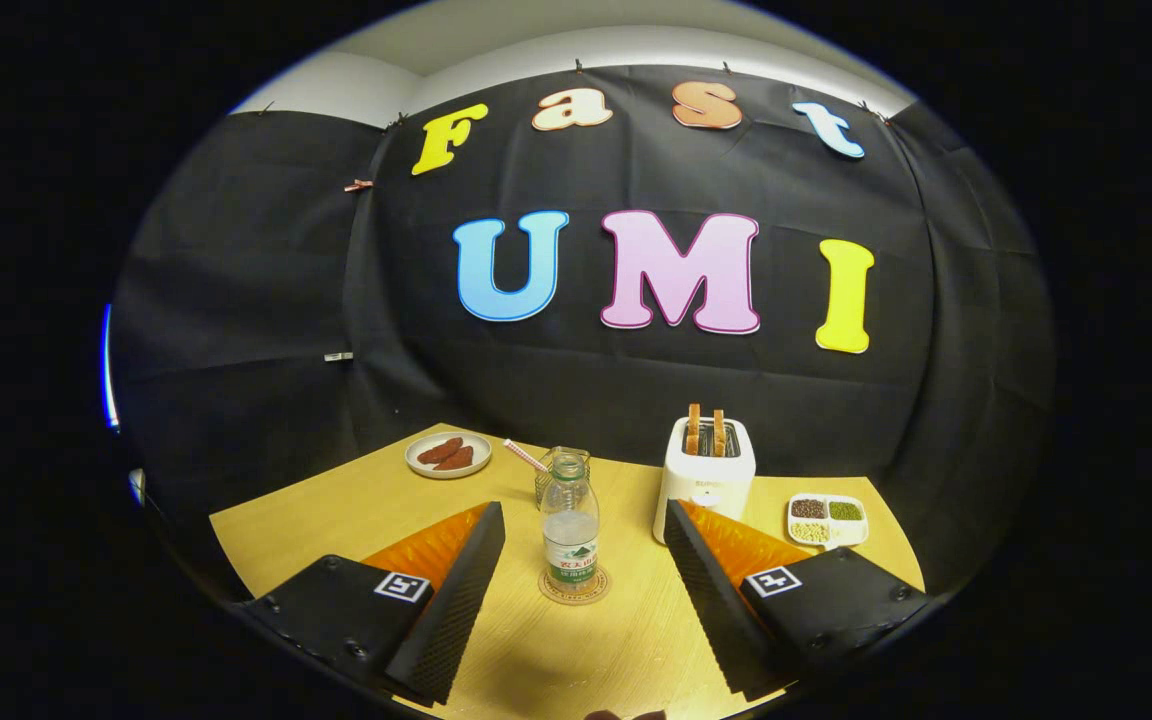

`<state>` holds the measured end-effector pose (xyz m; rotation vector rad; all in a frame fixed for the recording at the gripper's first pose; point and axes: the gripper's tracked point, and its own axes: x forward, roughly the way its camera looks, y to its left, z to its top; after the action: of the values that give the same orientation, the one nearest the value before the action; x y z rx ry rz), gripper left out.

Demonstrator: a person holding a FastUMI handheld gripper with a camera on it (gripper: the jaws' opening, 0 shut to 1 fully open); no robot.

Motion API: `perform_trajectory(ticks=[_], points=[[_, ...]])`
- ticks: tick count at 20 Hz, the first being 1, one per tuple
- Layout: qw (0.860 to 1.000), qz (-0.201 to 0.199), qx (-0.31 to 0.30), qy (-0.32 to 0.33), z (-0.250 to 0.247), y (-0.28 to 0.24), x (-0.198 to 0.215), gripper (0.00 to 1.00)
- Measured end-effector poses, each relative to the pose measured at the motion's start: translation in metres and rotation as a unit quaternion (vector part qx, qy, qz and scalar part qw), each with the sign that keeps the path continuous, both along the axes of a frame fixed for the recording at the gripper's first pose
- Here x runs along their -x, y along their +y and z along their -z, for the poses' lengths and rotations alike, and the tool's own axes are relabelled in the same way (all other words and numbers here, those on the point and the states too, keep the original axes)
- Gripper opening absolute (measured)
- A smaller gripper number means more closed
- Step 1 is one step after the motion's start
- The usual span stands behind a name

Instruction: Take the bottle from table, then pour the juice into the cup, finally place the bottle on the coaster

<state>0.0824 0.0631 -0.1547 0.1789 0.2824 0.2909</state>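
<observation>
Clear bottle [570,530] stands on coaster [573,588] between spread hand-held gripper [584,530] fingers.

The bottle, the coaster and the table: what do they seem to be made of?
Bottle: clear, glossy, probably plastic.
Coaster under it: matte tan disc, perhaps cork or wood.
Table: light wood-look top with visible grain.
Gripper: open, fingers either side of the bottle.

A: At the far left of the wooden table [356,500] we see a round plate [448,455] bearing two reddish-brown pieces of food.

B: Toward the right we note a white toaster [704,482], upright, with two slices of toast [705,430] standing in its slots.

A: Just right of the toaster we find a small white divided dish [827,520]; its compartments hold dark brown, green and pale beans, each kind apart.
</observation>
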Motion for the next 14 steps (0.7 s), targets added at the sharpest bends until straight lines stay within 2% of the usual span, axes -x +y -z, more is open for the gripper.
perform_trajectory(ticks=[6,10,14], points=[[1.000,0.016,0.003,-0.013,-0.040,-0.012,0.023,0.98],[0.998,0.027,0.033,-0.045,-0.073,-0.032,0.036,0.97],[0.997,0.042,0.047,-0.051,-0.080,-0.046,0.045,0.97]])
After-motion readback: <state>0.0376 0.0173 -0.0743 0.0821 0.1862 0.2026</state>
